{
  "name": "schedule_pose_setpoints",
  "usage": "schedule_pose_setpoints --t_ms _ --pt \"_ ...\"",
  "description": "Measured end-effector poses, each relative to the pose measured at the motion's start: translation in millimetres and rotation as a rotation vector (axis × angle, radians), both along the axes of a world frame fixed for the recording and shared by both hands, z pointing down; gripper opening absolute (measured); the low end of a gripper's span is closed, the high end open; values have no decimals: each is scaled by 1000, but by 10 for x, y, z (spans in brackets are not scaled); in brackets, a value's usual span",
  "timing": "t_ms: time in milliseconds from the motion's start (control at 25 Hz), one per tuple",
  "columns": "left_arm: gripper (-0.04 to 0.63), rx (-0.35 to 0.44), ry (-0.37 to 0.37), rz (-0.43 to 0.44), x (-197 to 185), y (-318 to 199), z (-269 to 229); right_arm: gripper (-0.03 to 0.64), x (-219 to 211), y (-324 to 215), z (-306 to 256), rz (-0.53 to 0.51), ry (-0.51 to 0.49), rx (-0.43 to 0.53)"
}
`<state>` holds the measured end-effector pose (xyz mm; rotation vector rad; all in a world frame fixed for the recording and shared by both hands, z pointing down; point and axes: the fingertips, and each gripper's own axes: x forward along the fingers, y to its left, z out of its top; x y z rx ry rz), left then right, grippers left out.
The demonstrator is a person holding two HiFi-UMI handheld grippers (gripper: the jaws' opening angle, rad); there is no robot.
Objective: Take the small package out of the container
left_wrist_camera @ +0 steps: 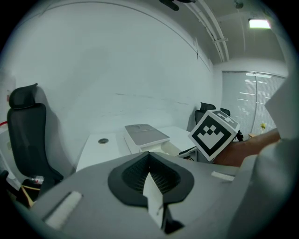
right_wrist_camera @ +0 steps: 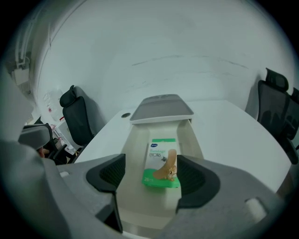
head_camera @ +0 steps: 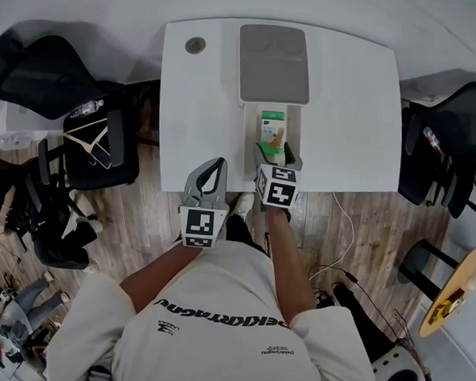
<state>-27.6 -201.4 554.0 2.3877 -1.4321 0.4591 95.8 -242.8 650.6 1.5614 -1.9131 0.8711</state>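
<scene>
A small green and white package (head_camera: 272, 125) (right_wrist_camera: 161, 161) lies flat in the pulled-out drawer (head_camera: 250, 138) (right_wrist_camera: 133, 149) of a white container with a grey lid (head_camera: 274, 64) (right_wrist_camera: 161, 107) (left_wrist_camera: 145, 134). My right gripper (head_camera: 273, 154) (right_wrist_camera: 153, 178) hangs just above the drawer's near end, open, with a jaw on either side of the package's near end and neither pad touching it. At the table's front edge, left of the drawer, my left gripper (head_camera: 215, 165) (left_wrist_camera: 150, 179) is shut with nothing in it. The right gripper's marker cube (left_wrist_camera: 214, 133) shows in the left gripper view.
The white table (head_camera: 202, 112) has a round cable hole (head_camera: 195, 44) at its far left. Black office chairs stand to the left (head_camera: 97, 150) and right (head_camera: 447, 149). A white cable (head_camera: 349, 231) runs over the wooden floor.
</scene>
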Motion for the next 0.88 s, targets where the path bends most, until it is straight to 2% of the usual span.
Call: schedule_pose_setpoints --t_ms 880 --pt "-2 -26 -9 -31 -91 -40 107 353 63 -158 389 23 54 -142"
